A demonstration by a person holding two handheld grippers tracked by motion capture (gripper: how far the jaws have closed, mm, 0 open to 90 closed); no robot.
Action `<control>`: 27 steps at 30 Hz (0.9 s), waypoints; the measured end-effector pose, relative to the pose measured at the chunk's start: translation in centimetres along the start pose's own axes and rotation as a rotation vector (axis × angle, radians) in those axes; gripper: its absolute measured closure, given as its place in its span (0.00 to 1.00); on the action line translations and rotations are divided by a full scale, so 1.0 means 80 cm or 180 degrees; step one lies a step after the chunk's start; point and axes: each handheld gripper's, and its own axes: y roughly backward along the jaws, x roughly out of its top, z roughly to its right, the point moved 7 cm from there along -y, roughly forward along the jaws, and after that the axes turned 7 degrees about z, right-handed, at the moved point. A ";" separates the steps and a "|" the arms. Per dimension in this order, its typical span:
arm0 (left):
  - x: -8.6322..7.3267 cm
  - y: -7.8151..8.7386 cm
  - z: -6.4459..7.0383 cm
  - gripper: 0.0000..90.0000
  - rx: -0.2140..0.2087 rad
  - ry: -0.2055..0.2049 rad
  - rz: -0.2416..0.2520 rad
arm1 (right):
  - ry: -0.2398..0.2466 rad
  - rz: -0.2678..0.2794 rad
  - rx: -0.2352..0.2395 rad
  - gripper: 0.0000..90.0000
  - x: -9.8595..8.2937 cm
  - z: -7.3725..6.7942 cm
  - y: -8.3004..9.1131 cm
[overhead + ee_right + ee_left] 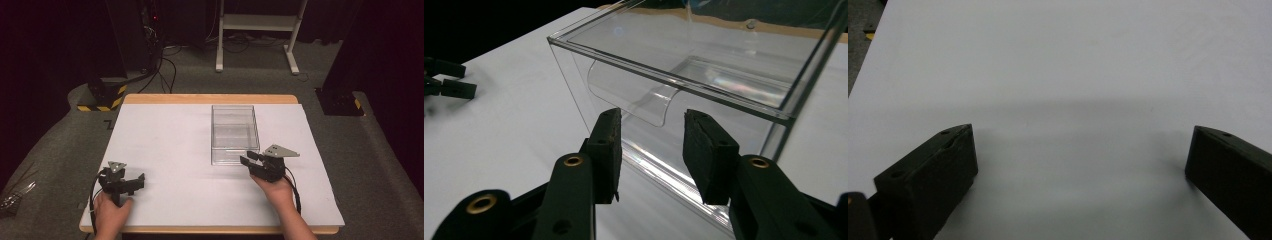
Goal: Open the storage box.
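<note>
At the left of the table (165, 125), near its front edge, the left gripper (131, 184) rested low over the white surface. Its jaws stood wide apart, as the left gripper view showed, and nothing lay between them; only the bare sheet was in front of it. It was well apart from the box.

Toward the right of the middle stood the clear plastic box (235, 132), upright on the white sheet, with its short front wall turned to the person. On that front wall there was a curved transparent handle (644, 97), a kind of lip that bent outward.

Just beside this front wall was the right gripper (248, 159), held by the person's right hand (278, 191). In the right gripper view its jaws were partly apart, one on each side of the handle and below it, and they did not clamp anything yet.

In my judgement, the work in hand was to take the handle. The risk was that the jaws close too low and miss the lip, or that smooth plastic slips between the pads. A push forward could also slide the light box away, because the left gripper did not hold it.
</note>
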 end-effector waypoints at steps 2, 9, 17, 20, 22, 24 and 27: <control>0.000 0.000 0.000 0.00 0.0000 0.0000 0.0000 | 0.0013 -0.0006 0.0024 0.67 -0.001 -0.001 -0.004; 0.000 0.000 0.000 0.00 0.0000 0.0000 0.0000 | 0.0008 0.0009 0.0052 0.73 -0.002 0.000 -0.013; 0.000 0.000 0.000 0.00 0.0000 0.0000 0.0002 | 0.0018 0.0050 0.0154 0.79 -0.002 -0.001 -0.018; 0.000 0.000 0.000 0.00 0.0000 0.0001 0.0001 | 0.0007 0.0064 0.0180 0.80 -0.002 0.000 -0.019; 0.000 0.000 0.000 0.00 0.0000 0.0000 0.0001 | 0.0013 0.0076 0.0200 0.80 -0.002 0.001 -0.018; 0.000 0.000 0.000 0.00 -0.0002 0.0001 0.0002 | -0.0037 0.0090 0.0238 0.81 -0.002 0.001 -0.018; 0.000 0.000 0.000 0.00 -0.0003 0.0000 0.0002 | -0.0051 0.0113 0.0293 0.83 -0.003 0.003 -0.017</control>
